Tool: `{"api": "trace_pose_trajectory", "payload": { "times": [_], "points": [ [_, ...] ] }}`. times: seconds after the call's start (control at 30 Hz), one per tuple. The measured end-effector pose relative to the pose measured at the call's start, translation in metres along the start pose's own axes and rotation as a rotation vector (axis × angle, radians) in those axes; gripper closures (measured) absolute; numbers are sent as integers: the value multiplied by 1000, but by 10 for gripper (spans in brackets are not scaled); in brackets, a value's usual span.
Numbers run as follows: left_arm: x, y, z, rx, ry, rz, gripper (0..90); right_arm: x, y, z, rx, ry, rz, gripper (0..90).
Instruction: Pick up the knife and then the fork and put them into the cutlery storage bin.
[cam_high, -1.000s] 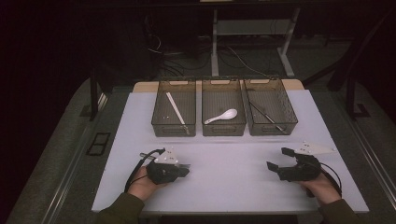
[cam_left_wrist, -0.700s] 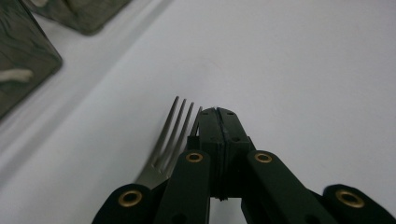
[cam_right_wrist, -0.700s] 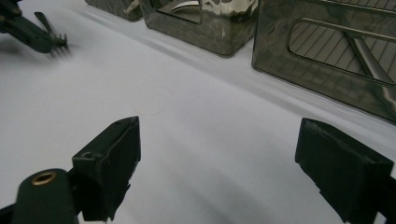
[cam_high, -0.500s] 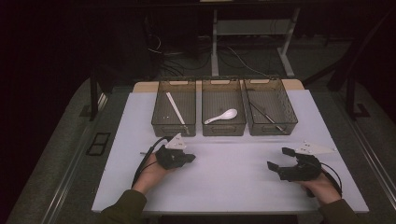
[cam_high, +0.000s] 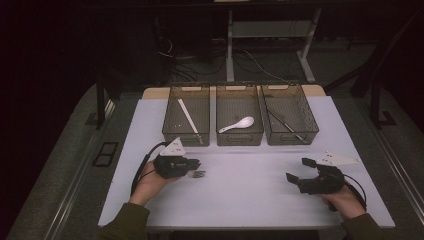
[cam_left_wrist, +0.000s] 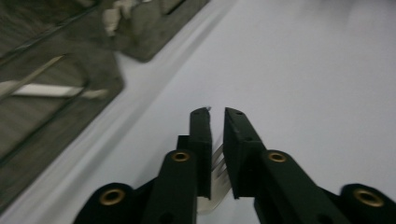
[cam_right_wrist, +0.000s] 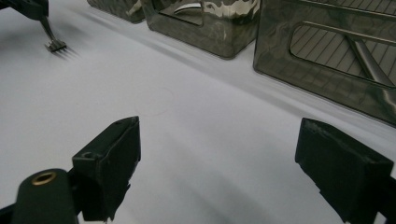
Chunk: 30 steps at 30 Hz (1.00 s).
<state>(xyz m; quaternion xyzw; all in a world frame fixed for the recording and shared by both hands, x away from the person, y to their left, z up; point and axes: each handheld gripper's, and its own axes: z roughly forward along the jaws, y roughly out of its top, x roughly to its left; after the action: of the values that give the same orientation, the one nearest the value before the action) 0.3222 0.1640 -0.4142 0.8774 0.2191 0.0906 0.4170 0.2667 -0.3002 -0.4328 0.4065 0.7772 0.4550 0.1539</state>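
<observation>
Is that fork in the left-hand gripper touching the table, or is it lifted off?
Cannot tell. In the right gripper view the fork hangs from the left gripper with its tines at the white table, but no view plainly shows a gap or contact.

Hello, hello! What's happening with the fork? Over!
Left gripper shut on fork, lifted off the table. Right gripper open, empty. Way to the bins clear.

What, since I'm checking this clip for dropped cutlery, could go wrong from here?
1. The left tool's jaws have just been opening with the fork between them, so the fork may slip out onto the table short of the bins.
2. The fork's tines hang low near the table, so they might catch the near wall of the left bin on the way in.
</observation>
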Motion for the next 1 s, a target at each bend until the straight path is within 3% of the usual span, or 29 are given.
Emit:
{"api": "trace_pose_trajectory", "payload": {
  "times": [0.23,0.47,0.7,1.0],
  "points": [
    [17,-21,-17,15,26,-12,687,0,0,0,1,0,-1,143],
    [26,-33,-8,73,8,14,644,1,0,1,5,3,-4,143],
    [31,-40,-2,118,-37,27,645,0,0,0,3,3,-3,143],
    [29,-40,0,117,-45,18,733,0,0,1,3,4,-5,143]
  ]
}}
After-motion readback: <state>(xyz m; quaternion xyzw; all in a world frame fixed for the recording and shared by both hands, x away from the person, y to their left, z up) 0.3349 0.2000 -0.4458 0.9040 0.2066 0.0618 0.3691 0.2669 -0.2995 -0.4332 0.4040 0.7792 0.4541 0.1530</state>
